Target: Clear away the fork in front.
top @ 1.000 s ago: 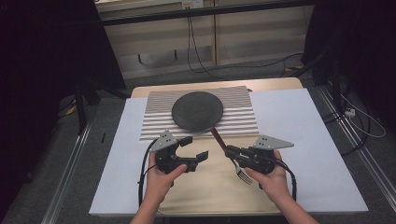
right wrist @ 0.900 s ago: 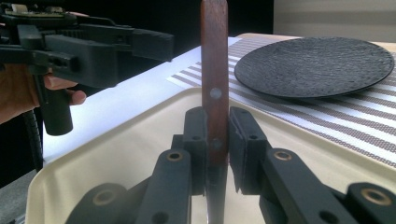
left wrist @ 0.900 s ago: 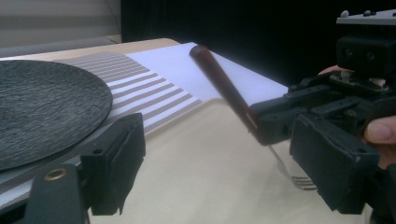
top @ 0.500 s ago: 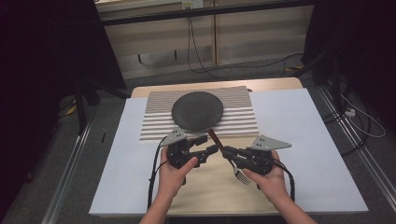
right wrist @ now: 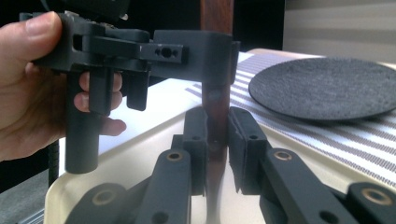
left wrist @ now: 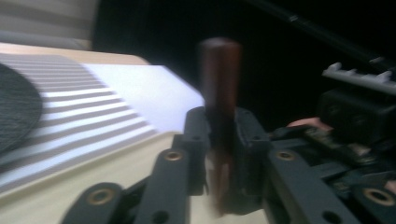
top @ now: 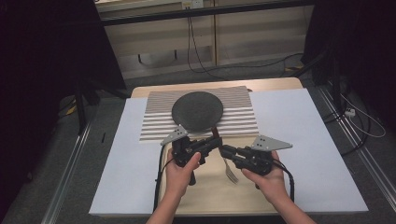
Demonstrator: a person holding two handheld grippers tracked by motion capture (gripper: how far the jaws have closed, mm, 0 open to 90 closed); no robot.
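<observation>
- The fork (top: 223,157) is being held up over the tan tray (top: 210,196), just in front of the striped mat (top: 238,122). Its metal prongs are pointing down toward the tray, and its brown wooden handle is pointing up toward the round black plate (top: 197,111).
- The right gripper (top: 224,150) is squeezing the lower part of the brown handle between its two black jaws, which are closed tight on the wood. It is sitting in the same spot as a second ago.
- The left gripper (top: 215,142) has slid across toward the right one since the earlier picture. Back then it was off to the left with its jaws wide apart and nothing in them.
- The left jaws have just been closing, and now they are pinching the handle's upper part. In the left gripper view the handle's rounded brown tip (left wrist: 219,70) is poking up above the pads.
- Both grippers are now holding the one fork, nearly touching each other.
- The plate is resting on the mat, just as before.
</observation>
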